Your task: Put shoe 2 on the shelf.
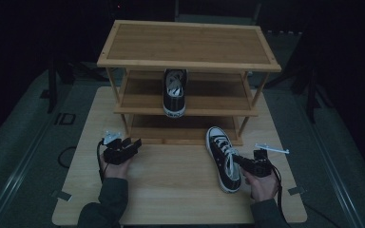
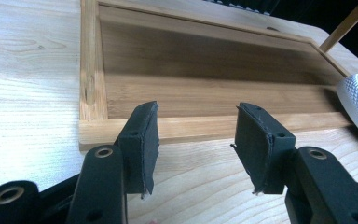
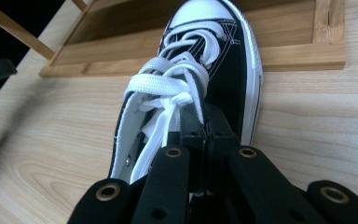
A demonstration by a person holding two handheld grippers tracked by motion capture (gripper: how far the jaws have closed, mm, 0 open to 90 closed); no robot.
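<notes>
**Ops:** Talk me through it, nearest first.

**Me:** My right tongs (image 3: 208, 135) are pinched together on the side wall of the black sneaker (image 3: 200, 88), right at the collar beside the laces. That shoe lies on the tabletop (image 1: 171, 185), toe pointing away from the tongs toward the rack's bottom shelf (image 3: 279, 28).

**Ops:** And the left?

**Me:** Left tongs (image 2: 196, 140) stand apart, holding nothing, low over the tabletop and facing the bottom shelf's front rail. The sneaker's white toe cap is just off to their right.

**Ops:** Progress?

**Me:** About halfway, I'd judge. Beyond both tongs, the matching shoe (image 1: 175, 92) already sits on the middle shelf of the wooden rack (image 1: 188, 45), toe hanging slightly over the front. This one is gripped but not lifted; it's yet to be carried up beside its mate.
</notes>
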